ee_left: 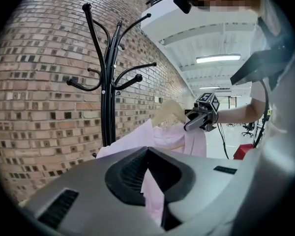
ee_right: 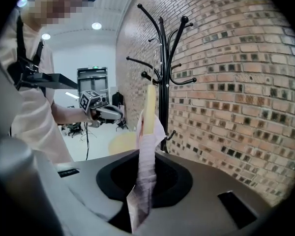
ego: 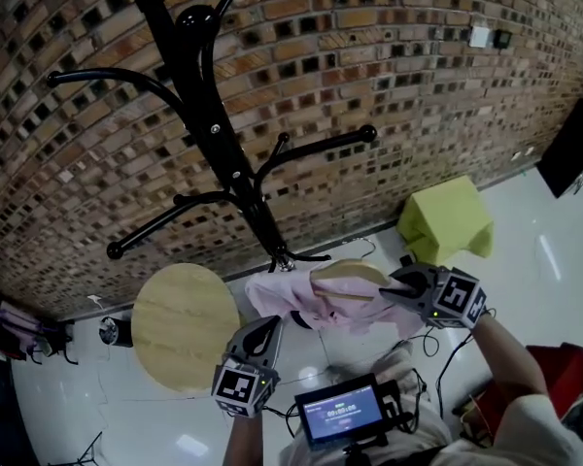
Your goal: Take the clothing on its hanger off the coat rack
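Rack edge: the black coat rack (ego: 235, 168) stands against the brick wall (ego: 418, 85). Its curved arms spread to both sides, and none touches the clothing.
Left side: a round wooden counter (ego: 180, 323) stands just beside the clothing's left edge, near the left claw (ego: 270, 330).
Right side: the glossy white floor (ego: 534, 250) lies open. A green stool (ego: 447, 219) stands by the wall, near the right claw (ego: 394, 291).
Clothing, place: the pink shirt (ego: 277, 294) on its wooden hanger (ego: 345, 275) hangs in the air between the two claws. It is in front of the rack's foot and, in the left gripper view, apart from the rack's arms.
Clothing, look: the fabric is thin, pale and creased. It drapes over the hanger's light wood, whose curved shoulder shows bare on top.
Left claw: closed narrow on a fold of the pink shirt at its near edge.
Right claw: clamped tight on the pink shirt where it covers the hanger's end, and the hanger rises straight from the jaws.
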`<action>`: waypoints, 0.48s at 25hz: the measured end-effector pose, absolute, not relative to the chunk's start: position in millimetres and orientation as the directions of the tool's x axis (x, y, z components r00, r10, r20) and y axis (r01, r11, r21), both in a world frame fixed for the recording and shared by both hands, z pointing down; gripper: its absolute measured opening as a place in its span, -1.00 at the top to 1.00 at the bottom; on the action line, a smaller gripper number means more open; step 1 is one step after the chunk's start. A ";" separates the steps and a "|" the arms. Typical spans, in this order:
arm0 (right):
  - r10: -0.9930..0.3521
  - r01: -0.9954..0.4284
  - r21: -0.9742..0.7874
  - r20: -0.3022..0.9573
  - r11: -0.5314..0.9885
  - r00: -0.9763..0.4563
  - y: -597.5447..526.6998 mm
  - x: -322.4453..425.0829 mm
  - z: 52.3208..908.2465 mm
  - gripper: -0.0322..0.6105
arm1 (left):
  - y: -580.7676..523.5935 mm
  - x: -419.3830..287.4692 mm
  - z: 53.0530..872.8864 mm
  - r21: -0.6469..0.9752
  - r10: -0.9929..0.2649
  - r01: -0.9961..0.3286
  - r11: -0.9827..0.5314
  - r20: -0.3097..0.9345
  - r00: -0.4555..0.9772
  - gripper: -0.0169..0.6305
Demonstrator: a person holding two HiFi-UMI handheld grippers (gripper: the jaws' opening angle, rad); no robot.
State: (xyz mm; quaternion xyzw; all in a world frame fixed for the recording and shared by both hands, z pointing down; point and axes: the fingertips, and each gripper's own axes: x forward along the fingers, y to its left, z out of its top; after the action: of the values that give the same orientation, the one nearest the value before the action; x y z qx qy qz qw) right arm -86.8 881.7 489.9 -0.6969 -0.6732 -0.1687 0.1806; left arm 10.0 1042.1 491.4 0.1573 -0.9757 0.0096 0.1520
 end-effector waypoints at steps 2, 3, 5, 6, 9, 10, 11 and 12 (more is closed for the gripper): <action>0.887 0.999 -0.035 0.460 -0.014 0.029 873.2 -86.8 487.8 0.76 | 1035.9 0.4 491.0 0.029 -0.320 -0.327 0.945 0.302 -0.898 0.92; 0.893 0.999 -0.047 0.450 -0.010 0.030 868.3 -87.2 486.7 0.76 | 1032.3 -4.0 493.3 0.031 -0.324 -0.331 0.943 0.304 -0.896 0.92; 0.908 0.997 -0.080 0.418 -0.005 0.038 858.4 -87.2 483.8 0.76 | 1023.5 -11.1 500.3 0.041 -0.325 -0.330 0.943 0.316 -0.891 0.92; 0.917 0.995 -0.095 0.397 0.002 0.036 852.8 -87.7 481.9 0.76 | 1018.0 -15.2 503.1 0.049 -0.324 -0.327 0.944 0.323 -0.889 0.92; 0.932 0.994 -0.105 0.363 0.029 0.011 829.9 -93.3 474.7 0.76 | 995.3 -36.8 501.0 0.061 -0.332 -0.330 0.942 0.322 -0.887 0.92; 0.932 0.994 -0.104 0.363 0.039 0.002 821.9 -95.8 473.3 0.76 | 987.3 -43.9 499.7 0.062 -0.339 -0.338 0.939 0.322 -0.884 0.92; 0.928 0.993 -0.107 0.372 0.047 -0.004 813.6 -97.3 473.9 0.76 | 979.5 -49.4 498.8 0.061 -0.346 -0.345 0.936 0.324 -0.880 0.92; 0.921 0.992 -0.112 0.389 0.054 -0.006 804.5 -97.7 476.0 0.76 | 971.8 -53.8 497.5 0.059 -0.353 -0.353 0.934 0.326 -0.877 0.92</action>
State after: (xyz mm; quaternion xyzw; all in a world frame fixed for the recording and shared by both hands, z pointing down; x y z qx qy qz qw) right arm -97.7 804.5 476.0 -0.6809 -0.7025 -0.0973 0.1826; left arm -53.8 971.8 497.5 0.1821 -0.9689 0.0010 0.1678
